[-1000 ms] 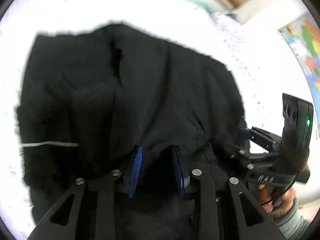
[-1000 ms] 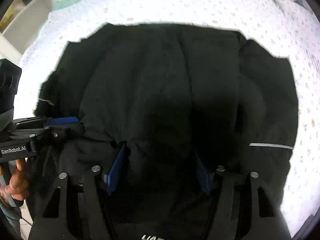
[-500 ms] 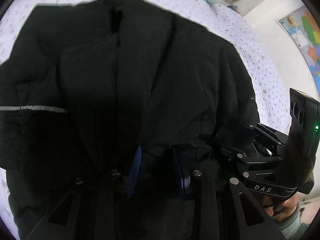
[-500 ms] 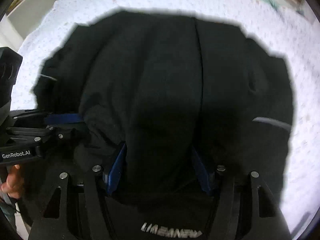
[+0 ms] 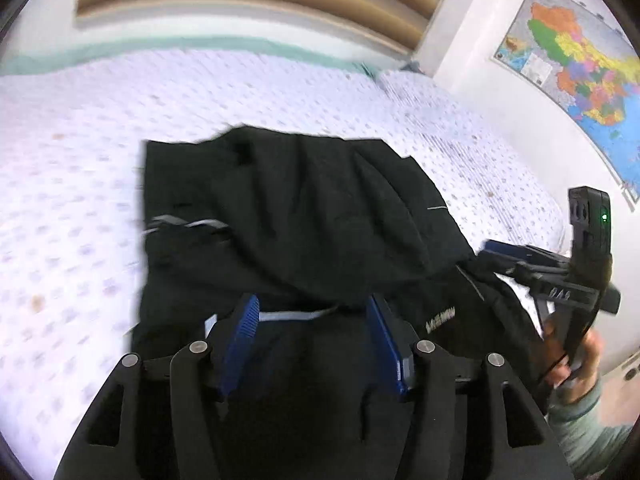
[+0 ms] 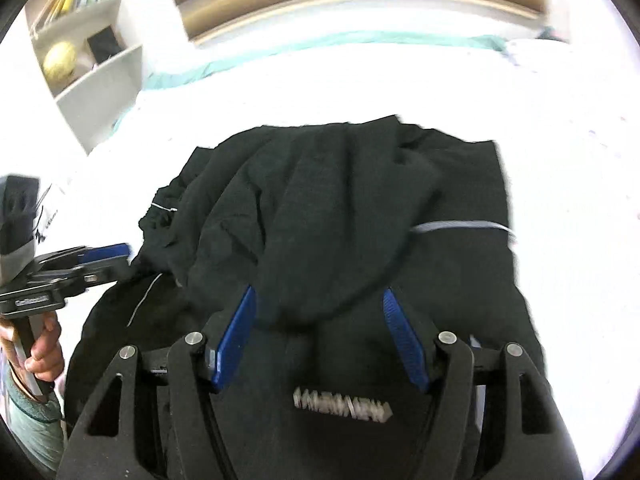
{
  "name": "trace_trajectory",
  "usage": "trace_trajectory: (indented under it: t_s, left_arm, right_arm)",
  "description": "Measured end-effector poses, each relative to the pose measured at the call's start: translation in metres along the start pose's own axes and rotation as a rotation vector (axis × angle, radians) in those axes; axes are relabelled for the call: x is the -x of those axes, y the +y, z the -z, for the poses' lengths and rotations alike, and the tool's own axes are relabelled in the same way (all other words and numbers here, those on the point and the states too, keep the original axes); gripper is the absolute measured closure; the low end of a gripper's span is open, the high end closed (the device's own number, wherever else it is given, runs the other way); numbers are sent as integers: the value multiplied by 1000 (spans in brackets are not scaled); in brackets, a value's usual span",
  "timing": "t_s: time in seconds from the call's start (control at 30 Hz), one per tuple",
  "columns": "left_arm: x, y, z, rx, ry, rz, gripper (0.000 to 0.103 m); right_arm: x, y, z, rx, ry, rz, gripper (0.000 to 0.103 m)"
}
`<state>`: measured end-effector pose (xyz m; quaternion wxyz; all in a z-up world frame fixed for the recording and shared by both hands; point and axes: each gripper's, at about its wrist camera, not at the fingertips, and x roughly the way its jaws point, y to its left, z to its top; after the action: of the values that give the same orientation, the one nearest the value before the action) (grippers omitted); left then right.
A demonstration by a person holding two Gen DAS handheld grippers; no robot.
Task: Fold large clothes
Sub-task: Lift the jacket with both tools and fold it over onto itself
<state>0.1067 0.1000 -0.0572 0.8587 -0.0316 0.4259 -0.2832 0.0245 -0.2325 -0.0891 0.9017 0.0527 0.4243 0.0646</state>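
A large black jacket (image 5: pixel 304 224) with thin grey stripes lies folded over itself on the bed; it also shows in the right wrist view (image 6: pixel 352 216). My left gripper (image 5: pixel 314 308) is open just above the near fold, its blue pads either side of a grey stripe, holding nothing. My right gripper (image 6: pixel 320 300) is open over the jacket's near edge, above a white logo (image 6: pixel 340 404). The right gripper also shows in the left wrist view (image 5: pixel 508 250), and the left gripper in the right wrist view (image 6: pixel 102 254).
The white patterned bedspread (image 5: pixel 72 184) surrounds the jacket. A wooden headboard (image 6: pixel 360 4) lies at the far end. A white shelf (image 6: pixel 92 40) with books stands at far left. A coloured map (image 5: pixel 576 60) hangs on the right wall.
Both grippers opened and let go of the jacket's edge. They drew back and tilted up, so the folded jacket now lies on the bed and the headboard and walls show.
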Motion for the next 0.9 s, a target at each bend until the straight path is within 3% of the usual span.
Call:
trace_trajectory:
  t_s: [0.13,0.27,0.37,0.5,0.67,0.83,0.87,0.9]
  left_arm:
    - [43,15,41,37,-13,-104,46]
    - [71,80,95,191,42,-165,46]
    - [80,108,131,303,75,-124,46]
    - [70,113,162,374,123,-41,46]
    - [60,101,174,336,164,-34,46]
    - [49,91,168,311,178,-37,46]
    - [47,89,167,307,182,-38,46]
    - [47,88,166,304,186,-40,46]
  right_arm:
    - [37,-6,32,-8,19,77,32]
    - [58,-31,73,-68,43,145,32]
    - [62,-51,97,-132,63,169,32]
    - [76,-75,124,-194,68,193,32]
    - [97,-102,142,-231,59,249,24]
    - [83,-124,159,-258,140,297,24]
    - [77,-126,159,-262,156,294,25]
    - [72,-128,162,-269,170,275,33]
